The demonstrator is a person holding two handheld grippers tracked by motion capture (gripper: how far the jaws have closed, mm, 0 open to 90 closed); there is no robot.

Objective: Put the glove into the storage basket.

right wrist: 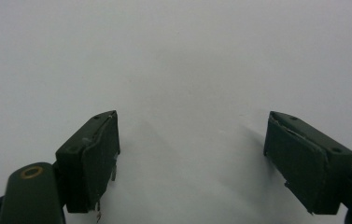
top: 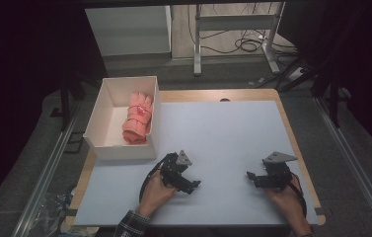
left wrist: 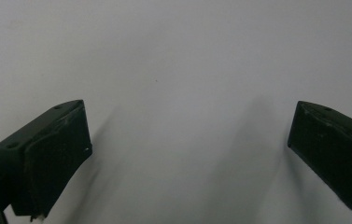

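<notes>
A pink glove (top: 137, 120) lies folded inside a white open box (top: 100, 116) at the table's left edge. My left gripper (top: 189, 184) rests low over the white table mat (top: 233, 133) just below the box, held by a hand. In the left gripper view its jaws stand wide apart, the left gripper (left wrist: 187, 140) open over bare mat with nothing between them. My right gripper (top: 250, 176) sits near the mat's right front, also in a hand. In the right gripper view the right gripper (right wrist: 190, 140) is open and empty over plain mat.
The wooden table edge (top: 292, 133) frames the mat on the right and back. Beyond the table stand a white cabinet (top: 127, 29) and a metal frame with cables (top: 238, 34) on the floor. Dark curtains flank both sides.
</notes>
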